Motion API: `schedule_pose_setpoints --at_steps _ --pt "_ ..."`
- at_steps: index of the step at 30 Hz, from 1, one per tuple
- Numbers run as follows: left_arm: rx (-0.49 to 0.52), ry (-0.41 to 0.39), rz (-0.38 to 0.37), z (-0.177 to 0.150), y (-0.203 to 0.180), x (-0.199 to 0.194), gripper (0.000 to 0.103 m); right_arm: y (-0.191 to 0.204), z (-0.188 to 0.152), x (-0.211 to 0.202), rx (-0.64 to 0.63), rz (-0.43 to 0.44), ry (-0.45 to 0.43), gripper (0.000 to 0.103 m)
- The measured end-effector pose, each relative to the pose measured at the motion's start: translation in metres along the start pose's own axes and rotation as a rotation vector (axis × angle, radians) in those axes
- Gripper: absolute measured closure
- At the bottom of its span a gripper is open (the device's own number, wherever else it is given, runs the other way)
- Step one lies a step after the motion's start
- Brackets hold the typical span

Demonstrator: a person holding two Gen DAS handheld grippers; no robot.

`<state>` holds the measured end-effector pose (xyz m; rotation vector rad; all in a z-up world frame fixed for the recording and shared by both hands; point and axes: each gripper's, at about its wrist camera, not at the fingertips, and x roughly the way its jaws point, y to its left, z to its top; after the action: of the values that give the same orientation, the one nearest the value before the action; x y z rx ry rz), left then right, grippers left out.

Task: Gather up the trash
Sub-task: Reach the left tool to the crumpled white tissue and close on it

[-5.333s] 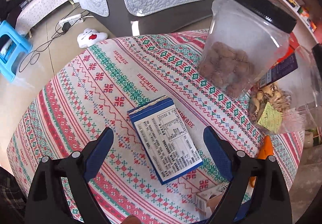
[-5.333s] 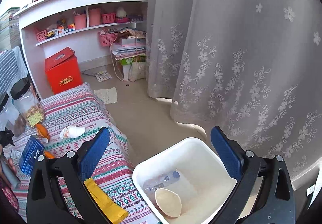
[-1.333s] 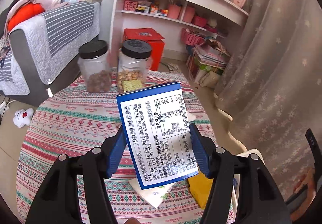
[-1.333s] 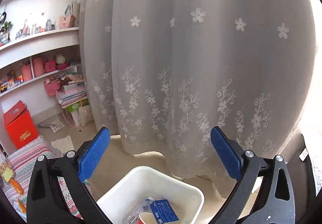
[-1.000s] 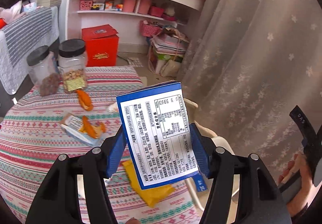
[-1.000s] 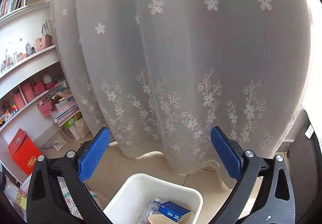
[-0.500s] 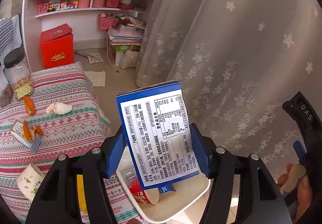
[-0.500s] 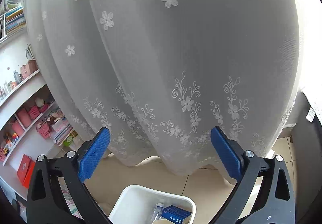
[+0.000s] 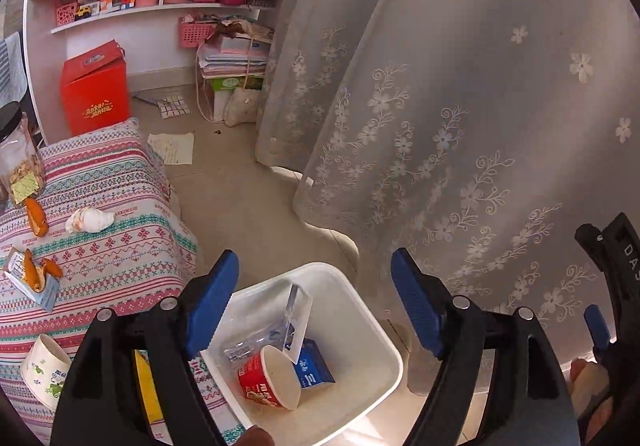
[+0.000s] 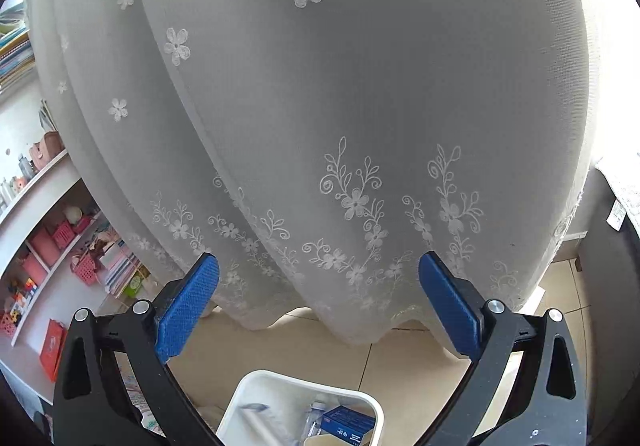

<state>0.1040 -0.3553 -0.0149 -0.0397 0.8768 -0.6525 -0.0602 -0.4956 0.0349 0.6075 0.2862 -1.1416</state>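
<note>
My left gripper (image 9: 314, 282) is open and empty above the white trash bin (image 9: 356, 304) on the floor. The blue-and-white box (image 9: 298, 316) it held stands on edge inside the bin, beside a red paper cup (image 9: 268, 378), a small blue carton (image 9: 314, 368) and a clear bottle (image 9: 248, 346). My right gripper (image 10: 318, 300) is open and empty, raised over the bin (image 10: 260, 390) and facing the curtain. A paper cup (image 9: 42, 368), a yellow wrapper (image 9: 146, 390), a crumpled white wrapper (image 9: 90, 219) and orange peels (image 9: 34, 211) lie on the patterned tablecloth (image 9: 120, 185).
A lace curtain (image 9: 460, 105) hangs close behind the bin. White shelves (image 9: 160, 5), a red box (image 9: 96, 89) and stacked papers (image 9: 232, 57) stand on the far side. A snack jar (image 9: 18, 157) is on the table's left edge.
My left gripper opened and let go of the blue-and-white box, which dropped into the bin. My right gripper rose and tilted further toward the curtain.
</note>
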Motion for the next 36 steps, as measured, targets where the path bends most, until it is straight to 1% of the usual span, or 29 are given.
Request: schedule_pose_setpoints --at_steps 3,6,9,13,17,20,22,26,29,32,36 --pt "0.003 0.028 0.033 -0.004 0.016 -0.009 0.024 0.009 -0.006 -0.001 -0.035 0.031 0.026 0.007" --pt "0.054 0.021 0.116 -0.008 0.035 -0.027 0.02 0.024 -0.014 -0.002 -0.096 0.071 0.067 0.007" --pt "0.069 0.044 0.18 -0.008 0.061 -0.042 0.02 0.043 -0.025 0.0 -0.169 0.121 0.129 0.007" --pt "0.111 0.103 0.273 -0.016 0.091 -0.06 0.02 0.075 -0.048 0.001 -0.323 0.205 0.229 0.007" --pt "0.155 0.183 0.368 -0.037 0.124 -0.081 0.02 0.102 -0.072 -0.006 -0.446 0.281 0.296 0.007" --pt "0.137 0.262 0.417 -0.062 0.154 -0.099 0.019 0.118 -0.087 -0.012 -0.501 0.331 0.348 0.007" --pt "0.095 0.321 0.46 -0.082 0.176 -0.11 0.019 0.127 -0.097 -0.014 -0.526 0.357 0.388 0.007" --pt "-0.031 0.48 0.474 -0.133 0.218 -0.12 0.019 0.143 -0.116 -0.02 -0.57 0.392 0.438 0.007" --pt "-0.066 0.576 0.483 -0.169 0.237 -0.119 0.02 0.155 -0.132 -0.024 -0.606 0.419 0.481 0.007" --pt "-0.085 0.638 0.476 -0.192 0.248 -0.114 0.02 0.164 -0.148 -0.027 -0.637 0.449 0.531 0.007" --pt "-0.072 0.676 0.44 -0.208 0.25 -0.105 0.02 0.175 -0.17 -0.026 -0.654 0.478 0.626 0.007"
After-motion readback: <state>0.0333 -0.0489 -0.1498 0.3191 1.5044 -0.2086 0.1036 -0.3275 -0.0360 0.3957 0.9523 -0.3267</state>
